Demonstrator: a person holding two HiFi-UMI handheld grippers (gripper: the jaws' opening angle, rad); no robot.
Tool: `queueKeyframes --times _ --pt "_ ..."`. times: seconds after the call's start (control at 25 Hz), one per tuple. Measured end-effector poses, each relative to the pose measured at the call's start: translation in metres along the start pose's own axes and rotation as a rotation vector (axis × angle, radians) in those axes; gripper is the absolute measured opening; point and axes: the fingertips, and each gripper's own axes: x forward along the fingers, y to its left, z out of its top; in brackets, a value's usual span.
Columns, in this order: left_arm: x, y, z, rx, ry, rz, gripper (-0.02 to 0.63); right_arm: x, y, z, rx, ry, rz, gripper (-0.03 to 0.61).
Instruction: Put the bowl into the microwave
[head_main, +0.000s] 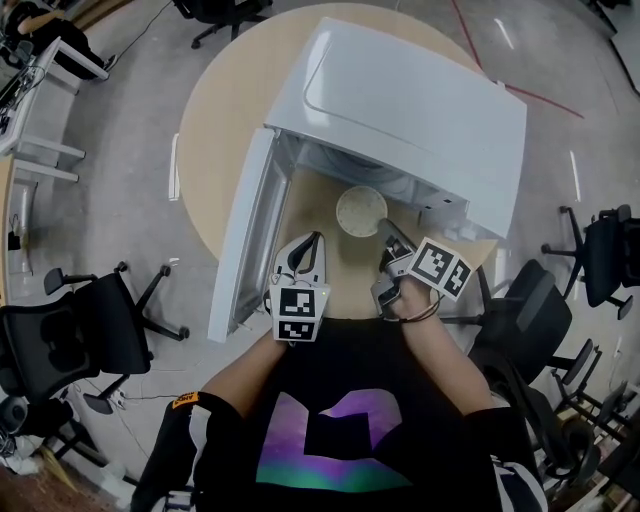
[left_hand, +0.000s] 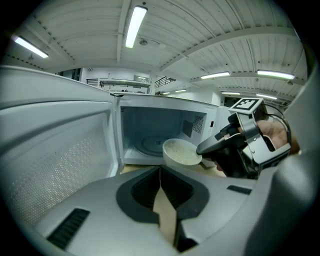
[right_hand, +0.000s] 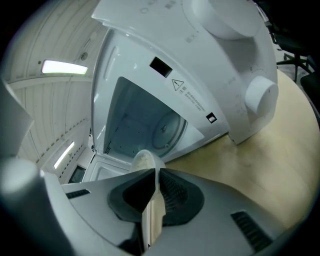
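Overhead head view; gripper views low, facing microwave (head_main: 420, 110)

The left gripper (left_hand: 160, 172), its jaws together on nothing, faces the open microwave (left_hand: 150, 125), whose door (left_hand: 55, 150) swings out to the left, while the right gripper (left_hand: 201, 148) pinches the white bowl (left_hand: 180, 152) by its rim at the cavity floor's front right edge, just before the turntable (left_hand: 147, 146).

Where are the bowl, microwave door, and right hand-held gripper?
bowl (head_main: 361, 211), head view, inner surface.
microwave door (left_hand: 55, 155), left gripper view, inner face.
right hand-held gripper (left_hand: 204, 148), left gripper view, tips at bowl rim.
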Motion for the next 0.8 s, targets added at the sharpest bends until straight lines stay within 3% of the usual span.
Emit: queueKeyframes --times 0.32,0.8 --pt "0.005 -0.004 0.011 0.002 -0.019 0.001 0.048 -0.001 0.028 0.022 -0.009 -0.071 0.023 0.04" --pt "0.012 -0.005 0.028 0.008 -0.028 0.019 0.048 0.028 0.023 0.051 0.053 -0.195 0.014 0.04"
